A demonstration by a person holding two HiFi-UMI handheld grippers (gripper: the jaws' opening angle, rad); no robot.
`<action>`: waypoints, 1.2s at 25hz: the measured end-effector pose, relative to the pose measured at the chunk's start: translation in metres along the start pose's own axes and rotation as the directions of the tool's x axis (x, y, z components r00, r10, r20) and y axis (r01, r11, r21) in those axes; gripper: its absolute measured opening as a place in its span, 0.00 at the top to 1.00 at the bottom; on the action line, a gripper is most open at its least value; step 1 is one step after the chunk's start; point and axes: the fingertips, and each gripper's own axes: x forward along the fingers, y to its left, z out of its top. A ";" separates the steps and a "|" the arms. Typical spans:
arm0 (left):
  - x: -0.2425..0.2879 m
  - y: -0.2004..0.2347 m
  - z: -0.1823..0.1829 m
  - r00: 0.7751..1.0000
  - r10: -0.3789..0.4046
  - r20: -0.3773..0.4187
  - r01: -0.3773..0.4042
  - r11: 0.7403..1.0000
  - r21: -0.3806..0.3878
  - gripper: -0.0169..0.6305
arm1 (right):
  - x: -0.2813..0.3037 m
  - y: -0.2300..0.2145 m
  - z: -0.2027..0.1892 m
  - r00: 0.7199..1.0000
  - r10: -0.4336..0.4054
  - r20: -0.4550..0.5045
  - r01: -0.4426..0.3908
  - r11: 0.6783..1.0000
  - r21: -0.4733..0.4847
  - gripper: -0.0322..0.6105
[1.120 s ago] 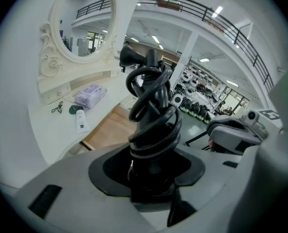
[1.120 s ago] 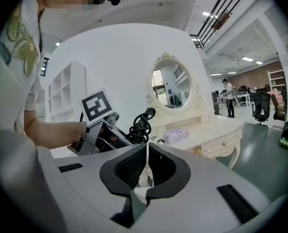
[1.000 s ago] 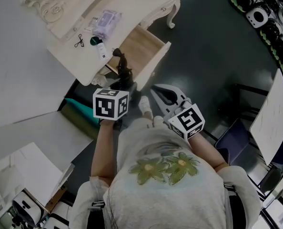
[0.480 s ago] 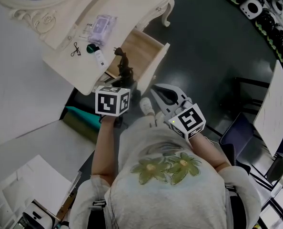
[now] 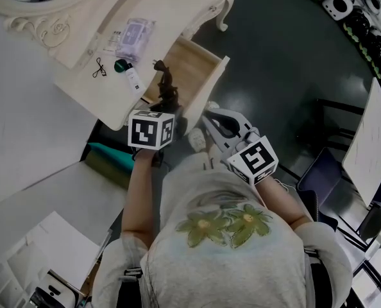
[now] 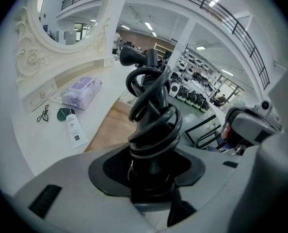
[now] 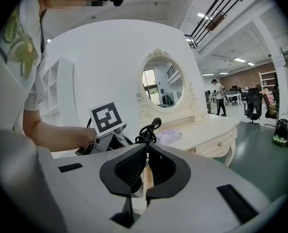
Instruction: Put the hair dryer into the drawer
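- As we look down, our left hand-held gripper [image 6: 152, 176] clamps the black plastic hair dryer [image 6: 151, 152], its cord [image 6: 156, 106] coiled round it, over the open light-wood drawer [image 5: 194, 69] of the cream carved bench [image 5: 91, 98].
- Our right hand-held gripper [image 7: 145, 174] has its jaws together, empty.

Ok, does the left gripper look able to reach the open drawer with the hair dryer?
Probably yes. The drawer stands pulled out, its visible wooden bottom bare, and the left gripper, clamped on the hair dryer, hangs close above it with nothing between.
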 end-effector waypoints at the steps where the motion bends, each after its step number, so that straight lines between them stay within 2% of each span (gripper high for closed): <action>1: 0.002 0.002 0.000 1.000 0.001 -0.006 -0.001 1.000 -0.001 0.66 | 0.002 -0.001 0.001 1.000 0.003 -0.001 -0.003 1.000 0.003 0.91; 15: 0.032 0.017 0.016 0.997 0.022 -0.074 -0.024 0.999 -0.025 0.66 | 0.019 -0.033 0.007 0.999 0.049 -0.024 -0.049 0.999 0.002 0.91; 30: 0.057 0.023 0.033 0.991 0.046 -0.129 -0.048 0.999 -0.009 0.66 | 0.028 -0.057 0.016 0.996 0.084 -0.026 -0.084 0.996 0.003 0.91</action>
